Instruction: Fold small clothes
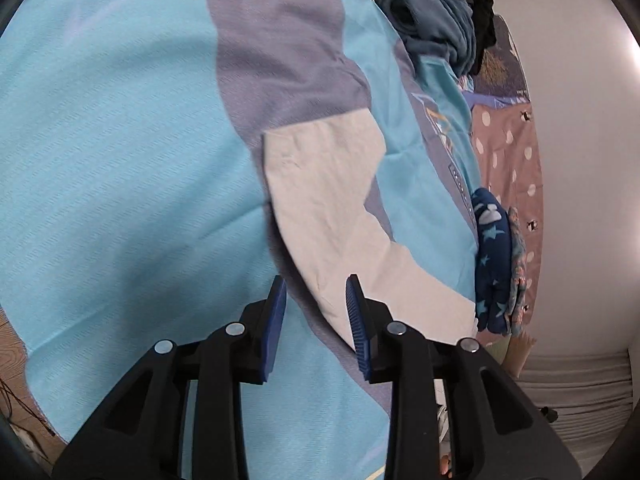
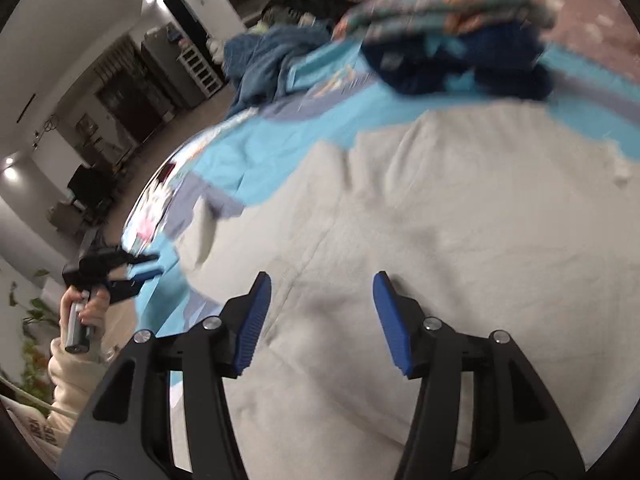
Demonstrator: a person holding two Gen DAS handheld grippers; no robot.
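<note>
Nearest, in the left wrist view, the left claw [image 1: 316,304] spread open over the bedsheet [image 1: 120,140], holding nothing, its right pad over the near edge of the white garment [image 1: 332,208]; in the right wrist view, the right claw [image 2: 322,312] likewise wide open and empty, poised just above the same white garment [image 2: 400,216], contact not certain through the blur; off to the left there, the left claw [image 2: 132,276] again, at the sheet's edge.

Beyond the pads, the white garment lying mostly flat on the blue sheet, lightly creased, a seam running down its middle; probably thin knit, light, limp and easily bunched, so best pinched at a hem or corner rather than mid-panel, and lifted low to keep the fold square.

Further on, a navy star-print piece [image 1: 494,264] stacked beside a patterned one, seemingly folded already; farthest, a heap of dark blue clothes [image 1: 432,12] not yet sorted.
</note>
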